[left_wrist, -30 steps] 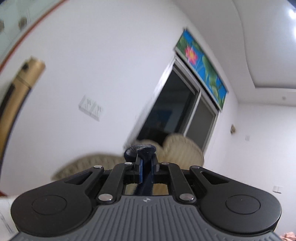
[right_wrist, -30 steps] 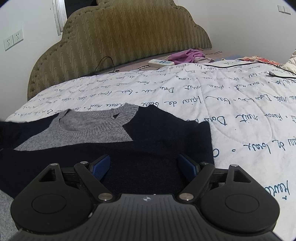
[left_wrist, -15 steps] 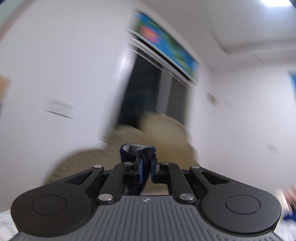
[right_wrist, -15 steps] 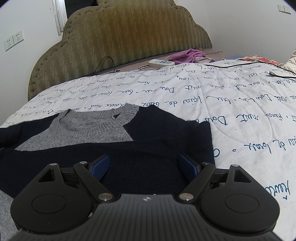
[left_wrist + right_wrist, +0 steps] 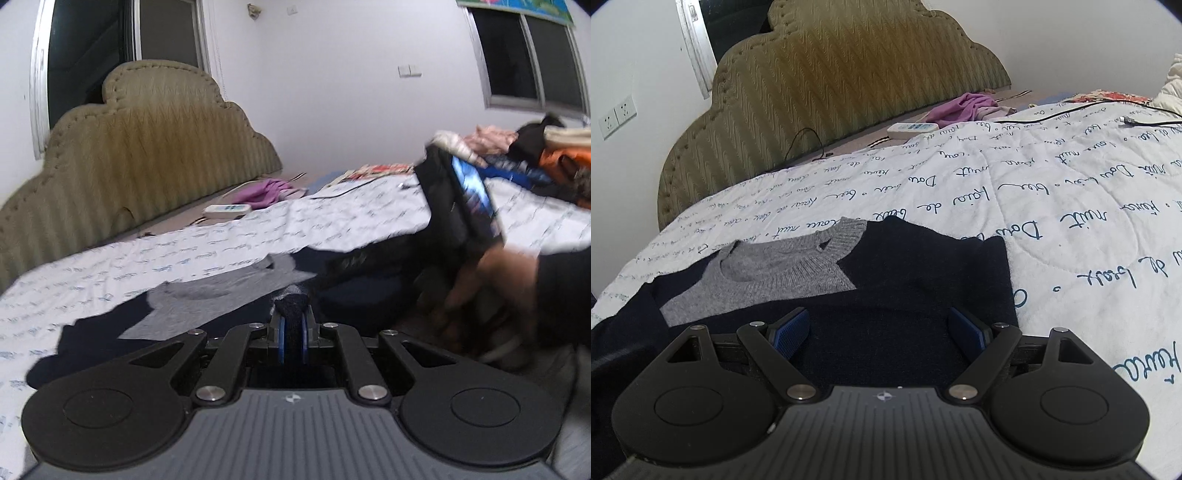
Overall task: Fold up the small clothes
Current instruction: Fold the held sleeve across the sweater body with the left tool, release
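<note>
A navy sweater with a grey collar panel [image 5: 775, 269] lies flat on the white quilt [image 5: 1052, 192]; it also shows in the left wrist view [image 5: 207, 299]. My left gripper [image 5: 291, 325] is shut on a dark navy fold of the sweater [image 5: 291, 308], probably a cuff, held low over the body of the garment. My right gripper [image 5: 881, 328] is open, its blue pads [image 5: 792, 326] spread over the navy chest, near the sweater's right edge. The right gripper and the hand holding it [image 5: 491, 288] show blurred at the right of the left wrist view.
An olive padded headboard [image 5: 849, 74] stands at the far end. A purple cloth [image 5: 964, 105] and a white power strip [image 5: 912, 129] lie near it. A black cable [image 5: 1071, 110] crosses the quilt. A pile of clothes [image 5: 517, 147] sits at the right.
My left gripper swung down from pointing at the wall and window to pointing low over the bed, still shut on the navy fold. My right gripper stayed open and barely moved.
</note>
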{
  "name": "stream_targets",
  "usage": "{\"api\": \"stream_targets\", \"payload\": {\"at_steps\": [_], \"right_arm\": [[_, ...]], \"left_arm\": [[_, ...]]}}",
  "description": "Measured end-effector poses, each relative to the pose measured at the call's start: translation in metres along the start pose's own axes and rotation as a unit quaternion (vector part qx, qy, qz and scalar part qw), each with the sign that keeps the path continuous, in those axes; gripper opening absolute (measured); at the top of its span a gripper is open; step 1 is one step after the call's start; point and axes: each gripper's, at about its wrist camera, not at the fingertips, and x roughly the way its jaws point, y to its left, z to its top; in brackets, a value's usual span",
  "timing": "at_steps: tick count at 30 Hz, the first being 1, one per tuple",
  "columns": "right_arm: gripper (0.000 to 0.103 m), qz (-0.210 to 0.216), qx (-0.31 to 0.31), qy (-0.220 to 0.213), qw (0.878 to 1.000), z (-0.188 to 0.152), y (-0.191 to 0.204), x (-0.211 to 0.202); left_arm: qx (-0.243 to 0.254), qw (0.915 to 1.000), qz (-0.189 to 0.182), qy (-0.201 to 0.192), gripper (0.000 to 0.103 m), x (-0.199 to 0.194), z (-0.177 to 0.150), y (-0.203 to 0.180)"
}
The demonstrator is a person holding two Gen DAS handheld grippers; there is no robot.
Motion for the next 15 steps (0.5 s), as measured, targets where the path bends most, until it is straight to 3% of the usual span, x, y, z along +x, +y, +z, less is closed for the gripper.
{"api": "stream_targets", "payload": {"at_steps": [3, 5, 7, 9, 12, 14, 15], "right_arm": [[0.087, 0.003, 0.026, 0.024, 0.999, 0.014, 0.008, -0.016], [0.092, 0.068, 0.066, 0.05, 0.994, 0.019, 0.009, -0.033], [0.099, 0.126, 0.089, 0.085, 0.984, 0.017, 0.006, -0.043], [0.099, 0.134, 0.124, 0.109, 0.977, 0.01, -0.004, -0.05], [0.097, 0.13, 0.189, 0.121, 0.966, -0.005, -0.027, -0.061], [0.097, 0.136, 0.207, 0.126, 0.961, -0.016, -0.033, -0.069], [0.098, 0.137, 0.207, 0.129, 0.96, -0.021, -0.033, -0.073]], "left_arm": [[0.035, 0.9993, 0.012, -0.01, 0.008, 0.004, -0.005, -0.009], [0.075, 0.997, 0.005, -0.015, 0.008, 0.006, -0.002, -0.026], [0.147, 0.9874, -0.054, -0.02, 0.011, 0.006, -0.005, -0.049], [0.21, 0.9738, -0.082, -0.03, 0.014, -0.002, -0.011, -0.069], [0.24, 0.9675, -0.074, -0.026, 0.04, -0.013, -0.023, -0.075], [0.226, 0.9715, -0.064, -0.03, 0.078, -0.026, -0.029, -0.064], [0.21, 0.9754, -0.057, -0.036, 0.082, -0.034, -0.031, -0.054]]}}
